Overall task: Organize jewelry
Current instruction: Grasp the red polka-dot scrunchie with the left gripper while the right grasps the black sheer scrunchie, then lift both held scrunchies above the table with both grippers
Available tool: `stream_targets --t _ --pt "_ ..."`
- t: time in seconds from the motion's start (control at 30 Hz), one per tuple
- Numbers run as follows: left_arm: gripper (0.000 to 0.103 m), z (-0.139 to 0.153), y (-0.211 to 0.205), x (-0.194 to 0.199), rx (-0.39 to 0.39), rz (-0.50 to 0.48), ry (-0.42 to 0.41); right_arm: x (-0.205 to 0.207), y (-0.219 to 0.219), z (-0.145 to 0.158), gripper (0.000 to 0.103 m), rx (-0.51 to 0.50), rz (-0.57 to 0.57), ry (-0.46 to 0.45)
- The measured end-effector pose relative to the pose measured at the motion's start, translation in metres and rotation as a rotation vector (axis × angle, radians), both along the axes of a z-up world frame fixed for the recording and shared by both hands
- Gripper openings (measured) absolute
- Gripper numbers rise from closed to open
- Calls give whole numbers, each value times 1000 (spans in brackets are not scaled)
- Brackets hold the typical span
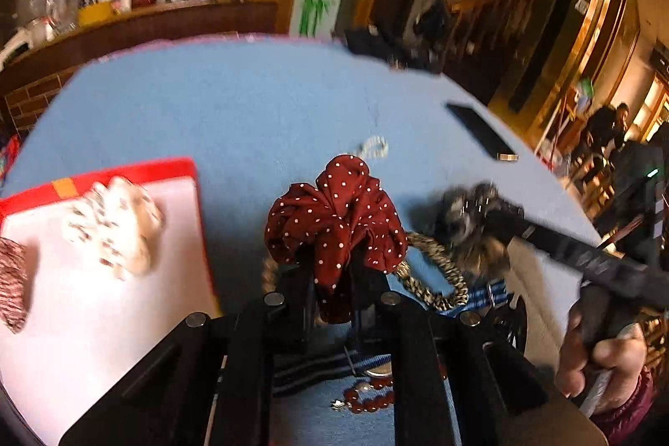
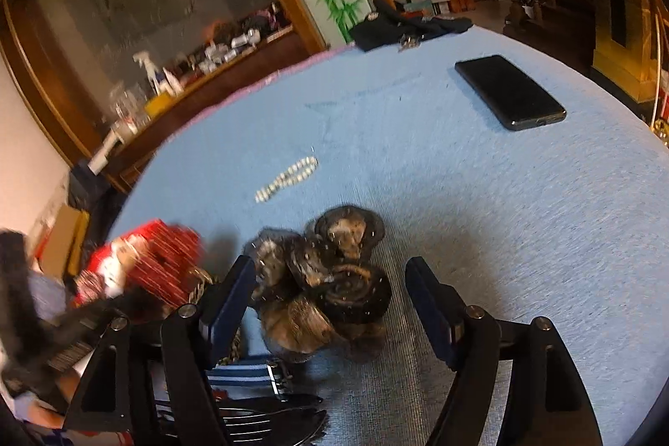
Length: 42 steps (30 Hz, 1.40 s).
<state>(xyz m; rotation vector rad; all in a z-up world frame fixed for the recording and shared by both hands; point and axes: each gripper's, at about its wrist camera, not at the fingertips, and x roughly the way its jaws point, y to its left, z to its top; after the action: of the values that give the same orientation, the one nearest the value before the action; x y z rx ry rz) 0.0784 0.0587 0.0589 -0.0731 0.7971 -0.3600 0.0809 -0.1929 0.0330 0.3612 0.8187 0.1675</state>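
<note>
My left gripper (image 1: pixel 332 279) is shut on a dark red polka-dot scrunchie (image 1: pixel 338 212) and holds it above the blue table. A red-rimmed white tray (image 1: pixel 125 312) lies to its left with a white patterned scrunchie (image 1: pixel 113 224) and a red-striped one (image 1: pixel 10 283) in it. My right gripper (image 2: pixel 330 279) is open, its fingers on either side of a dark brown scrunchie (image 2: pixel 330 287) on the table; that scrunchie also shows in the left wrist view (image 1: pixel 468 220). A pearl bracelet (image 2: pixel 288 178) lies further back. A red bead bracelet (image 1: pixel 368 400) lies below my left gripper.
A leopard-print band (image 1: pixel 439 279) and a blue striped strap (image 1: pixel 481 297) lie between the grippers. A black phone (image 2: pixel 510 90) lies at the back right, dark cloth (image 2: pixel 401 24) at the far edge. A black hair claw (image 2: pixel 267 421) lies near my right gripper.
</note>
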Motion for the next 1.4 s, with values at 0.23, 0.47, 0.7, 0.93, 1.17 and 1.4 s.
stream_targets --t 0.23,0.47,0.7,0.93,1.17,1.4 --pt "12 15 1 -13 19 13 -91 2 8 -5 17 -43 22 -2" --pt "12 22 -2 -31 37 7 -160 -31 4 34 15 -47 -13 -258" --pt "12 21 -8 -32 97 20 -197 -38 9 42 16 7 28 -296" --pt "12 19 -13 -32 150 32 -218 -39 19 45 16 -12 65 -298" --pt "12 19 -13 -30 159 38 -221 -39 21 45 16 -14 79 -301" --pt "12 19 -15 -32 174 39 -227 -40 23 45 16 -18 92 -303"
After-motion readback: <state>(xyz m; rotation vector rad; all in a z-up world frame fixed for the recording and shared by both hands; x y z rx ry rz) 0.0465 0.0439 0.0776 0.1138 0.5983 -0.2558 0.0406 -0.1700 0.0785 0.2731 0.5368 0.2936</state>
